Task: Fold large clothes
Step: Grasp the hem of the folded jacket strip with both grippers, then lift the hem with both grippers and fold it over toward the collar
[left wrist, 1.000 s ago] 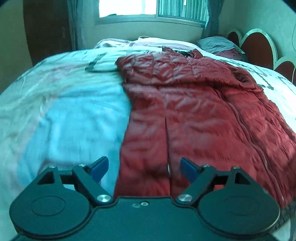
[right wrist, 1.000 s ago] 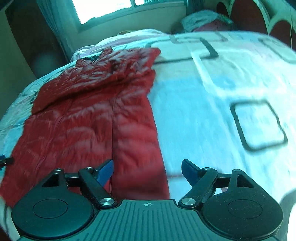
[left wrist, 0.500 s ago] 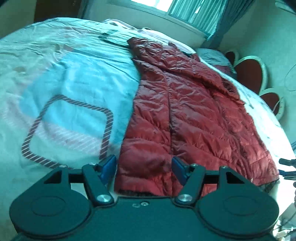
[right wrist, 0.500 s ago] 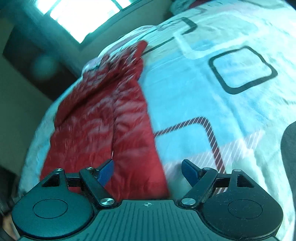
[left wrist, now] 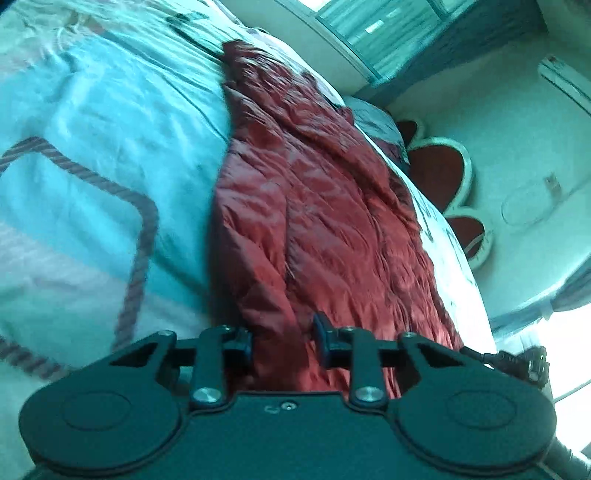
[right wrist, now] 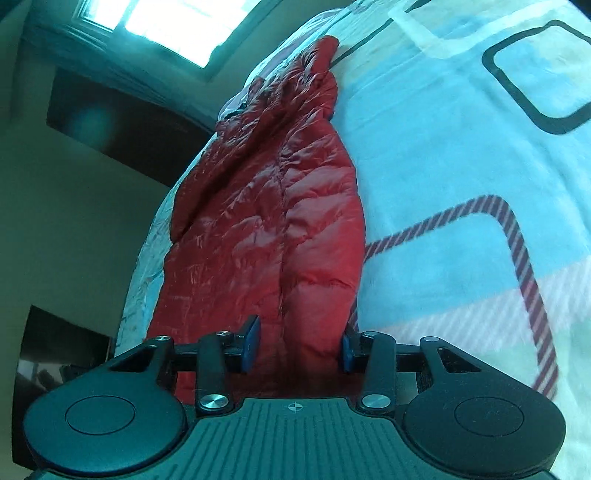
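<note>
A long dark red puffer jacket [left wrist: 325, 206] lies flat along the bed, hood end far from me. It also shows in the right wrist view [right wrist: 273, 206]. My left gripper [left wrist: 283, 341] is at the hem's left corner, its jaws narrowed with the hem fabric between the blue pads. My right gripper [right wrist: 297, 349] is at the hem's right corner, jaws partly closed with the hem edge between the pads. Both views are tilted and blurred.
The bed has a light blue and white quilt [left wrist: 92, 155] with rounded square outlines [right wrist: 517, 236]. A red scalloped headboard [left wrist: 439, 173] stands at the right. A window [right wrist: 166, 26] and a dark wardrobe [right wrist: 122, 129] are beyond the bed.
Both grippers have come down to the jacket's hem and their jaws have narrowed around its two corners. Both cameras have tilted.
</note>
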Demonstrator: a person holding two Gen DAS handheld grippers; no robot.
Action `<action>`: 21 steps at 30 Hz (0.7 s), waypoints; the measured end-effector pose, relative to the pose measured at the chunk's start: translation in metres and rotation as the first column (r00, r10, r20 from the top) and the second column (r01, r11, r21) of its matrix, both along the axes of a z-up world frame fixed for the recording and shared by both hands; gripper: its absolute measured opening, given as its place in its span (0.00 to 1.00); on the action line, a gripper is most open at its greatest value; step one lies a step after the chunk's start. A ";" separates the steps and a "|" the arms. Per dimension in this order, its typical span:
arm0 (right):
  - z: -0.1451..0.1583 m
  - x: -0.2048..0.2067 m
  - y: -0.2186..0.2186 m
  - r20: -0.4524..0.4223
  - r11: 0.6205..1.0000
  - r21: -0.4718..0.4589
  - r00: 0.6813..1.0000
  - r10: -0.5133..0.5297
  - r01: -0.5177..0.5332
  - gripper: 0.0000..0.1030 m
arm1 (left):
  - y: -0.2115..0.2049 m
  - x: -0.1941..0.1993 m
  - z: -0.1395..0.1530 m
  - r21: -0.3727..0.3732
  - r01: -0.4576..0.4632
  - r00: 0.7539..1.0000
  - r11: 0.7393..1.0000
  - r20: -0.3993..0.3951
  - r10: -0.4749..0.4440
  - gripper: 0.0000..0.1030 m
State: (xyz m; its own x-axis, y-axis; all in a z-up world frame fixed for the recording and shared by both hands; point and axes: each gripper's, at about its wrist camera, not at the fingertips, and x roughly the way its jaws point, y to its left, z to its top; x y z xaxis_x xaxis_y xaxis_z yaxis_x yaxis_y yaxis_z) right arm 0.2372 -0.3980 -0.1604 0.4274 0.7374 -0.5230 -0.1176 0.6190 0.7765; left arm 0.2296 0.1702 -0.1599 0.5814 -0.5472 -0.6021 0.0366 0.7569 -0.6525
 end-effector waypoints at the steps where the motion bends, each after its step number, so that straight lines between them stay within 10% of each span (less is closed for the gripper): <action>1: 0.001 0.007 0.000 0.005 1.000 0.004 1.000 -0.019 0.019 0.42 | 0.002 0.005 0.000 -0.010 -0.011 1.000 1.000 0.002 0.011 0.28; 9: -0.007 0.016 0.009 -0.021 0.994 0.034 0.994 0.105 -0.105 0.41 | -0.002 0.009 0.003 0.016 0.055 0.998 0.998 -0.017 -0.055 0.13; 11: -0.006 0.010 0.009 -0.024 0.990 0.057 0.991 0.130 -0.128 0.11 | 0.001 0.002 0.002 0.006 0.029 1.000 1.000 0.006 -0.029 0.07; 21: 0.080 0.056 -0.003 0.155 0.961 0.269 0.981 -0.114 0.069 0.07 | 0.008 0.044 0.065 -0.230 -0.092 0.952 0.969 0.265 0.153 0.05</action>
State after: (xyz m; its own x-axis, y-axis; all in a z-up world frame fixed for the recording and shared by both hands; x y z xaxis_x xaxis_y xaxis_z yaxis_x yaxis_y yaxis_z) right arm 0.2931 -0.4008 -0.0804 0.5645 0.7919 -0.2330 -0.2119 0.4118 0.8863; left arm 0.2740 0.1784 -0.0947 0.7793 -0.5585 -0.2843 0.1558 0.6121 -0.7753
